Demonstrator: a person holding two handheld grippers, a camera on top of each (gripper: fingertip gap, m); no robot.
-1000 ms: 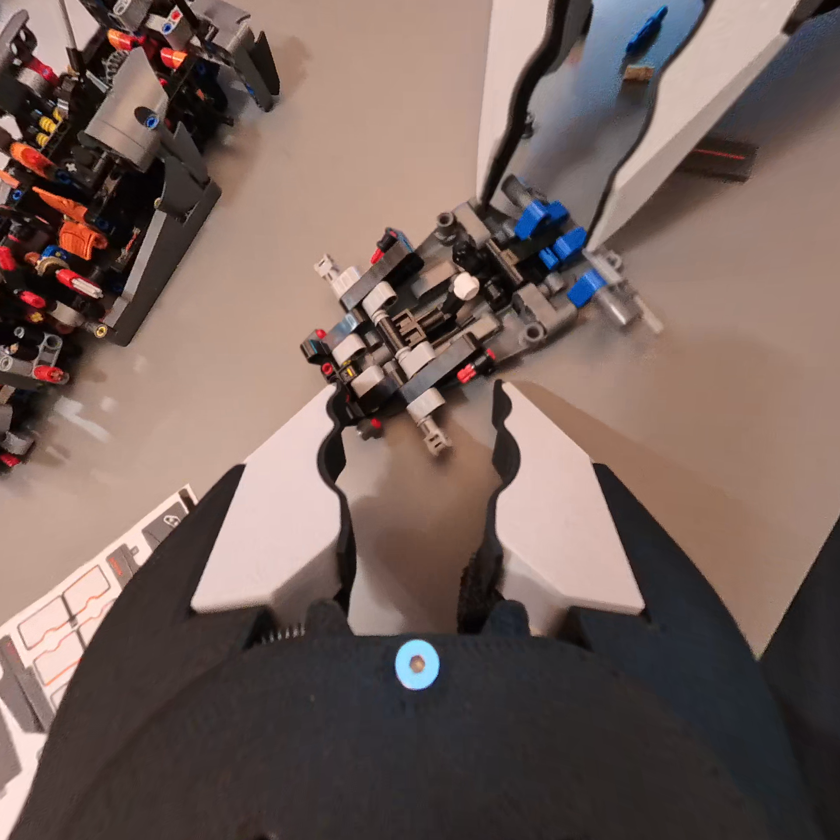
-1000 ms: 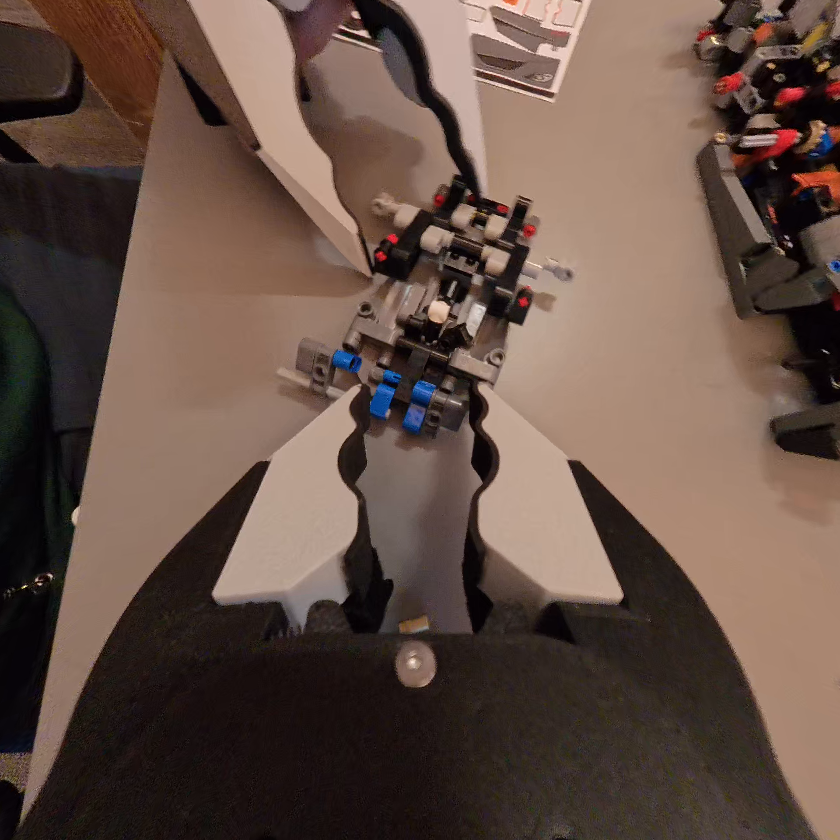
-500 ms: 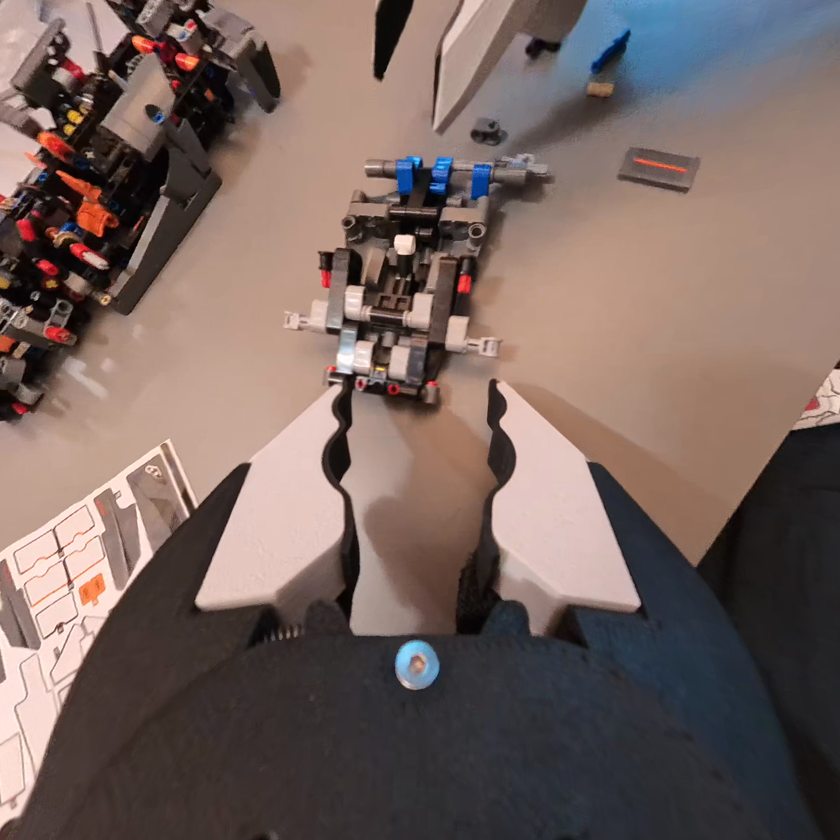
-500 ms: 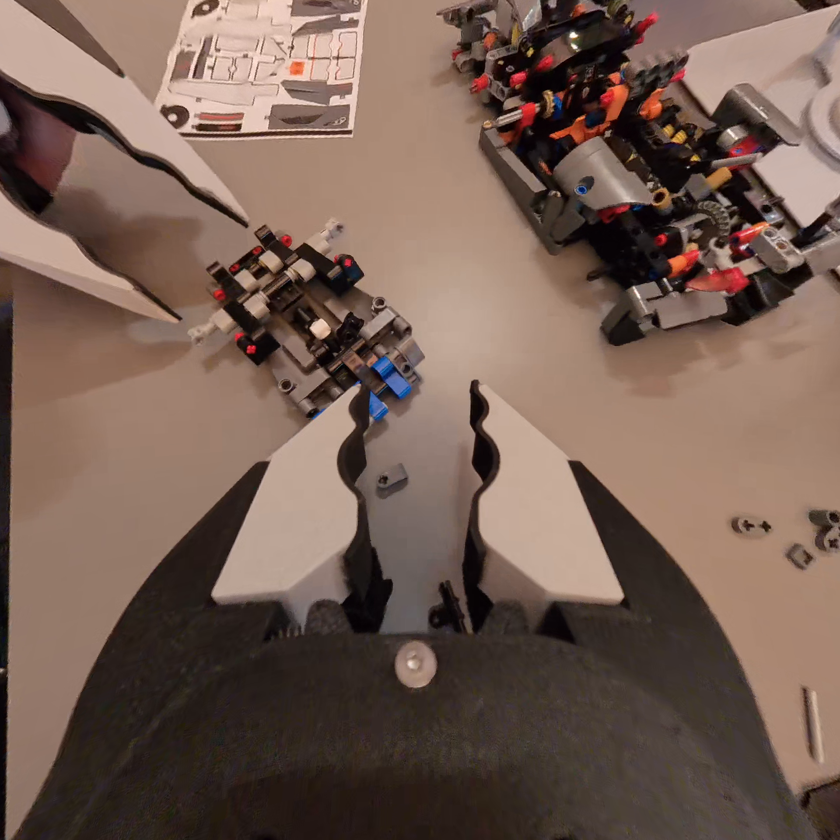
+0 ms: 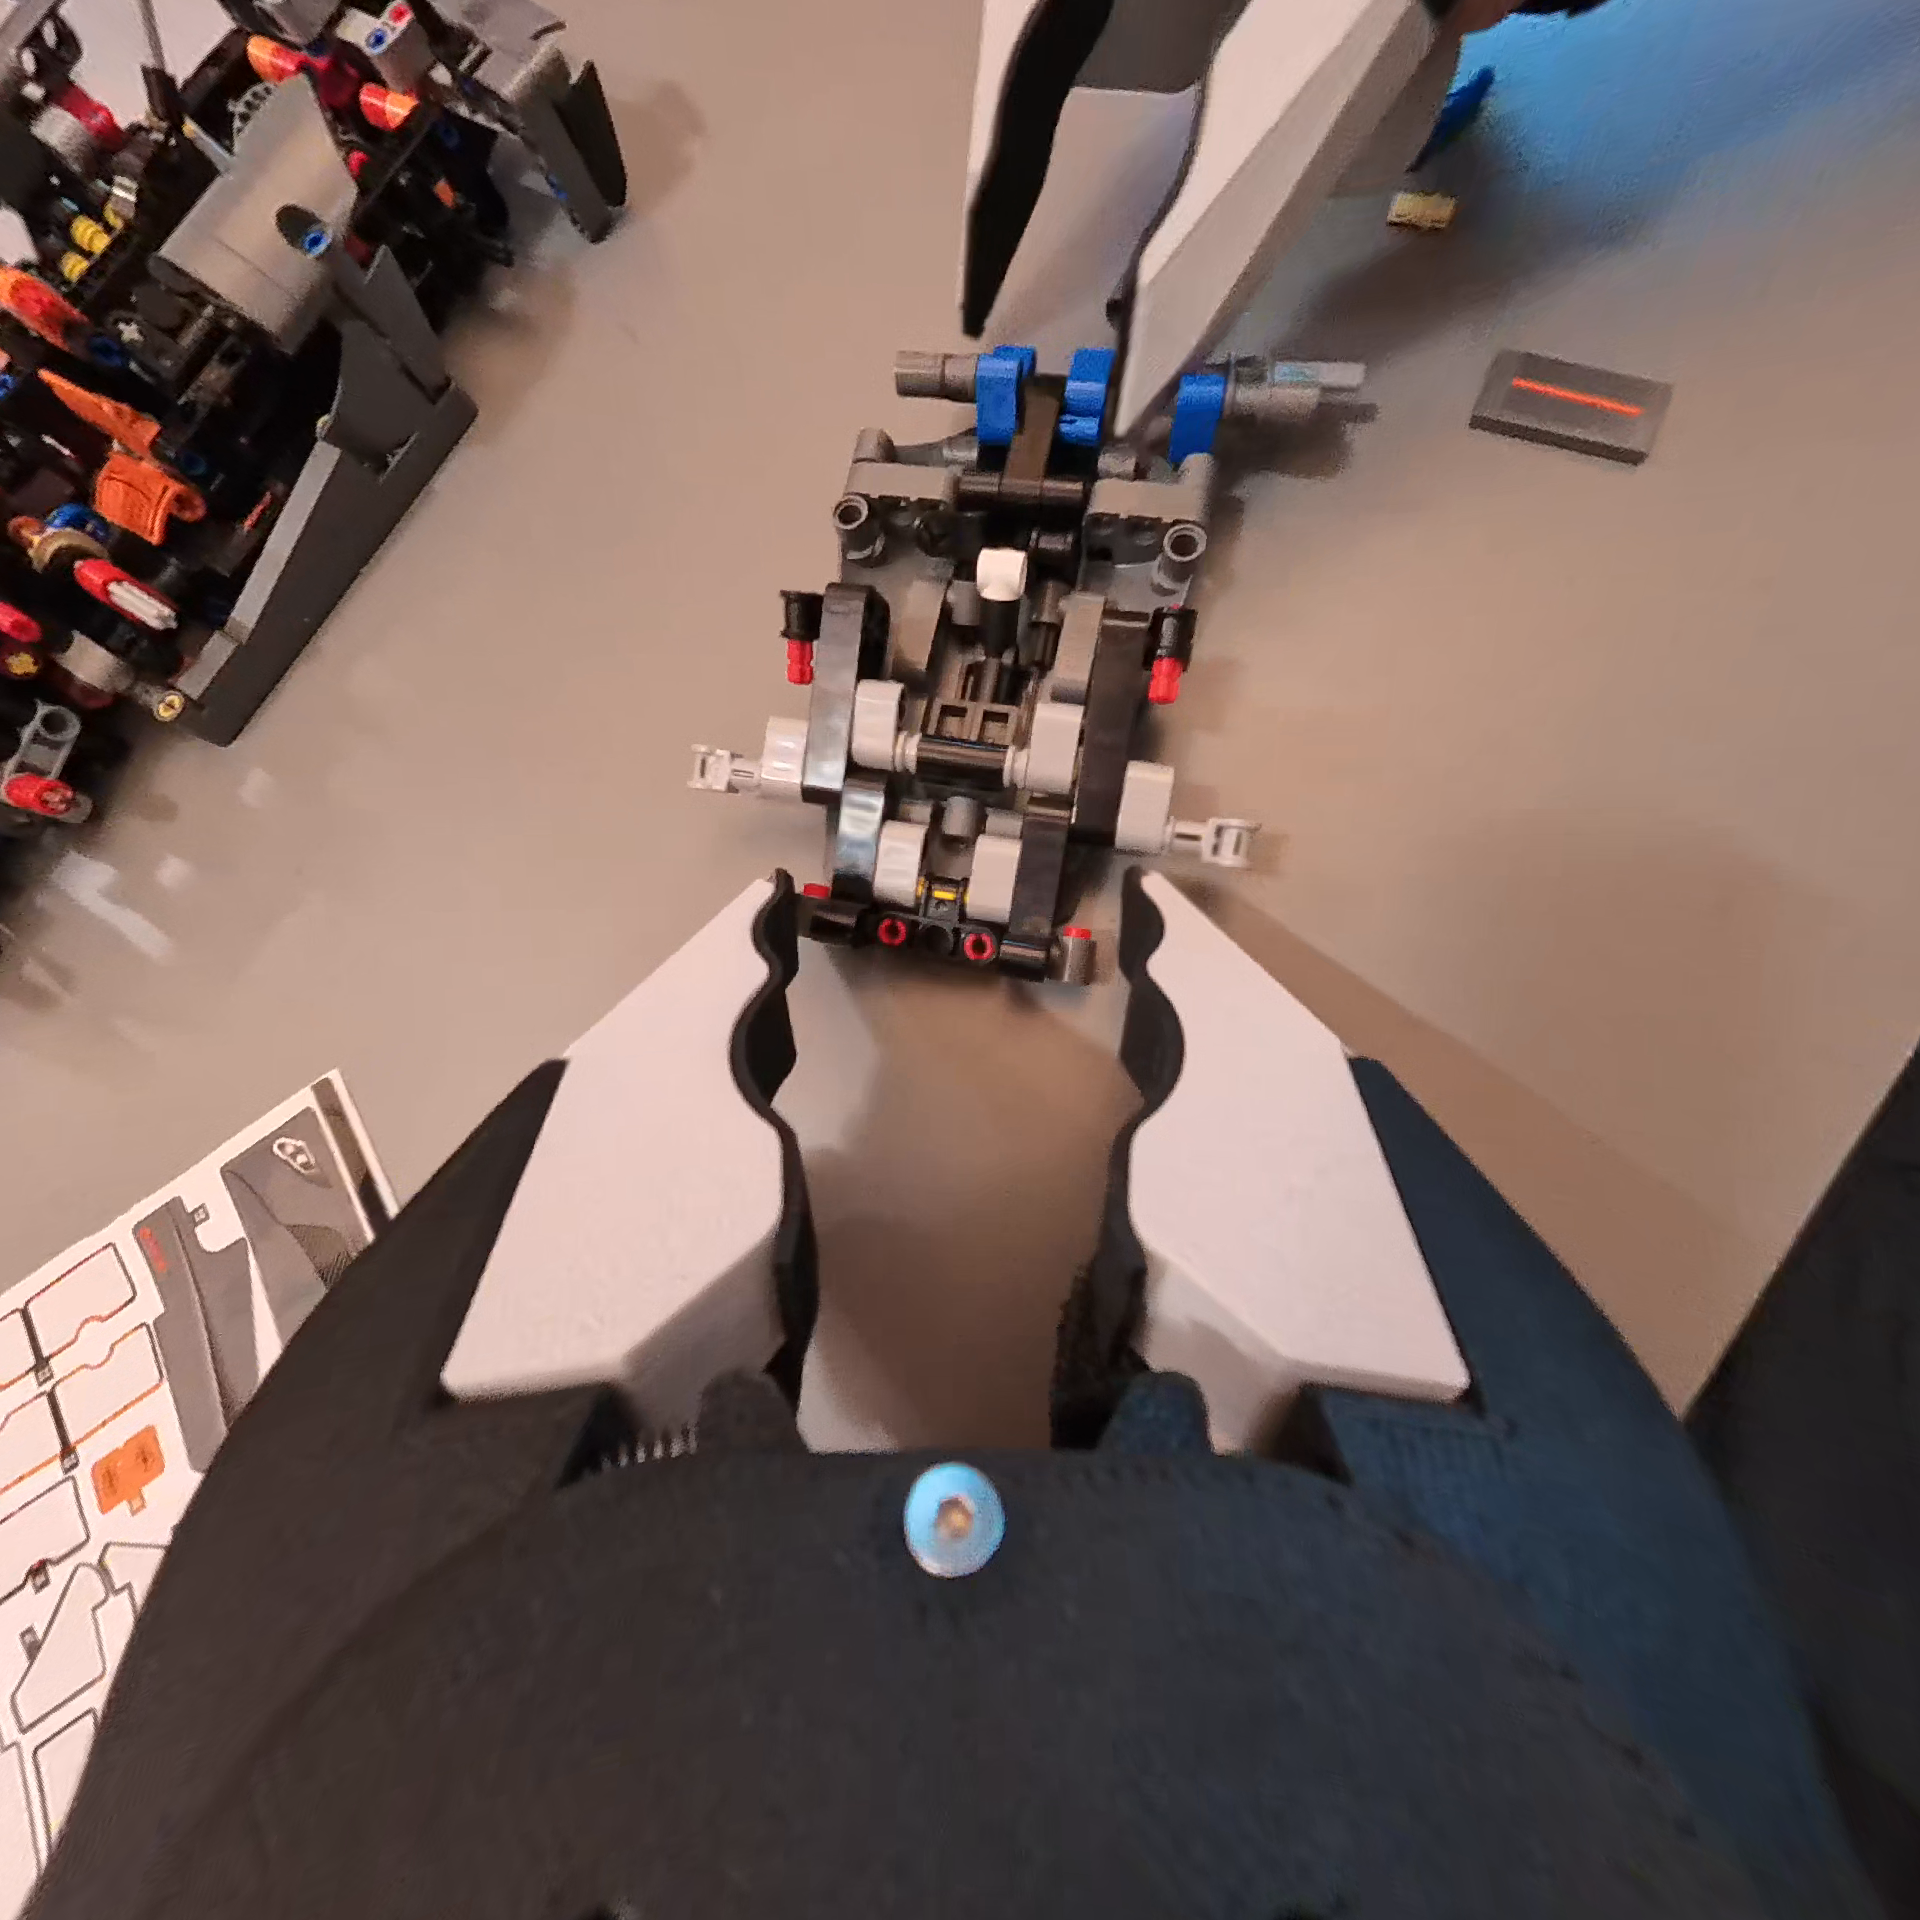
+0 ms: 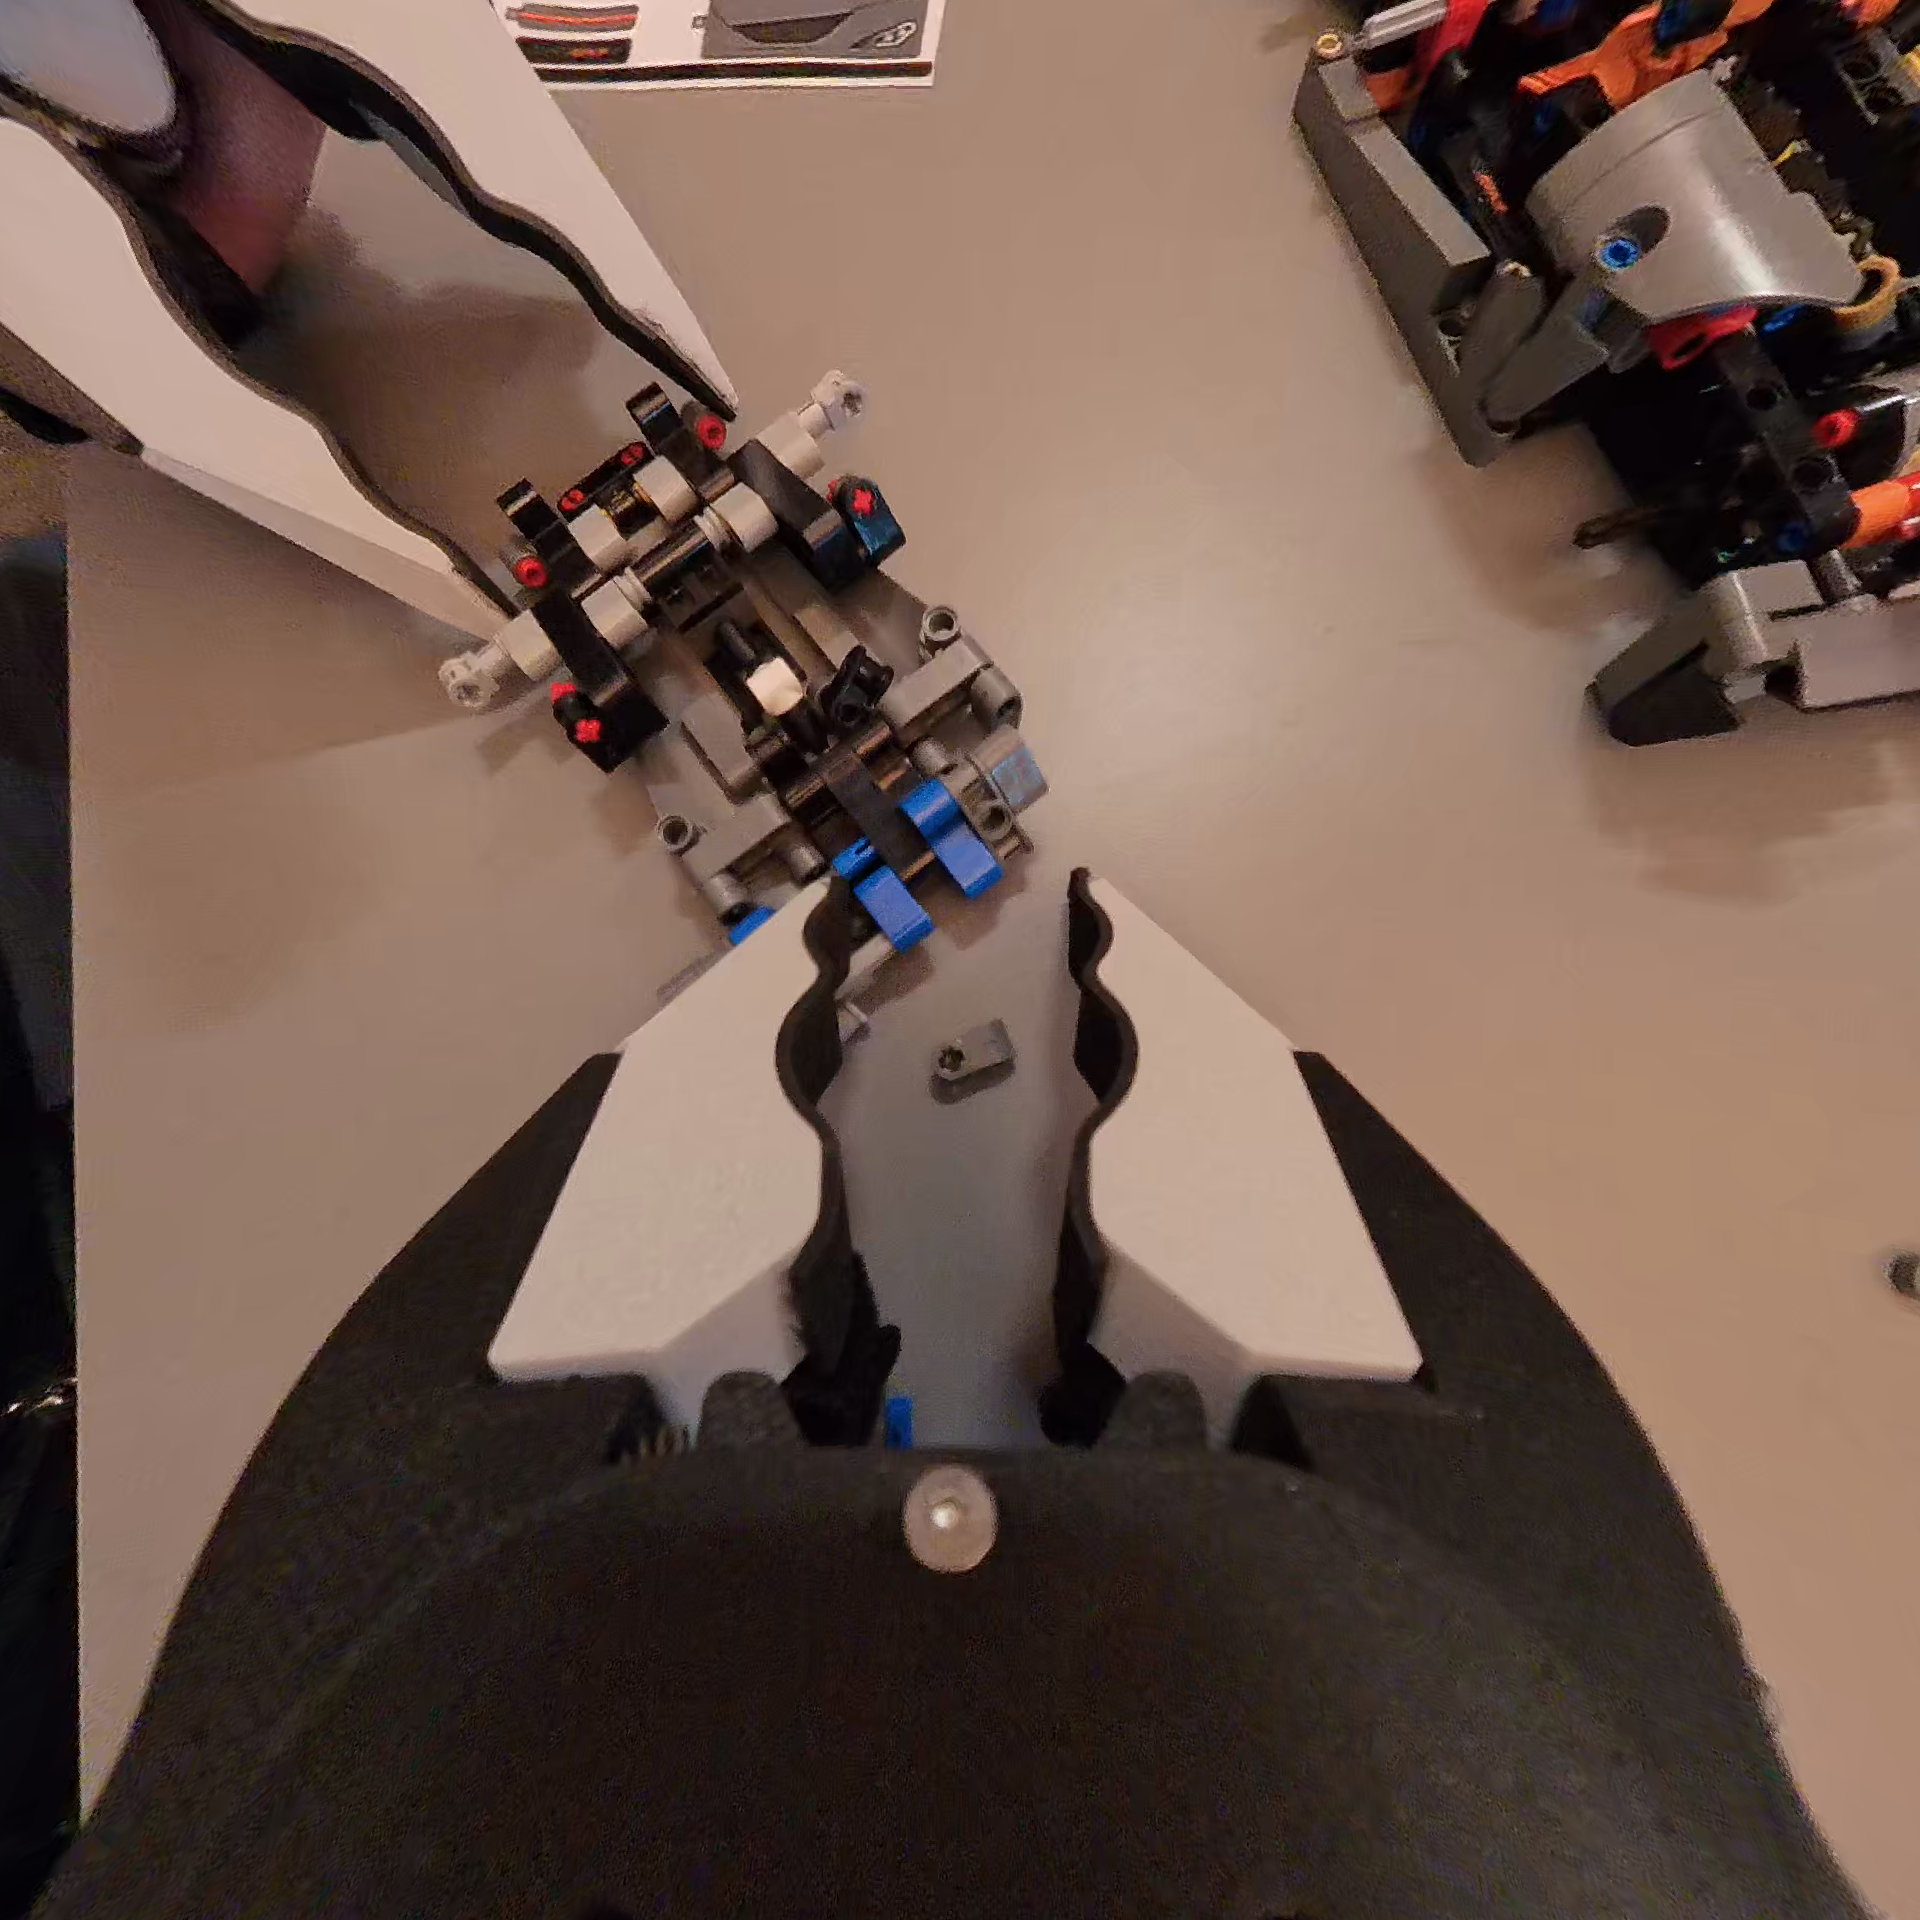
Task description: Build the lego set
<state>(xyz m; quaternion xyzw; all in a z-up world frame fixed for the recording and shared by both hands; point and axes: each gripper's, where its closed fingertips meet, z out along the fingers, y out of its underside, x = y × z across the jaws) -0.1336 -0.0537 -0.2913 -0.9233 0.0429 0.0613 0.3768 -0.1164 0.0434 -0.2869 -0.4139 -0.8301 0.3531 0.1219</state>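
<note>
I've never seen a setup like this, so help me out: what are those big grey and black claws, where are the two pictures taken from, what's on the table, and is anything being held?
The claws are hand-held two-finger grippers, one in each of a person's hands. Each carries a camera looking forward along its fingers, so each picture shows its own gripper from behind.

In the left wrist view, the left gripper is open at the red-pinned end of a small Lego sub-assembly lying on the grey table. In the right wrist view, the right gripper is open at the blue end, with a small loose grey piece on the table between its fingers. Neither holds anything.

Also there: a larger partly built Lego model, a sticker sheet and a dark tile with an orange line.
</note>
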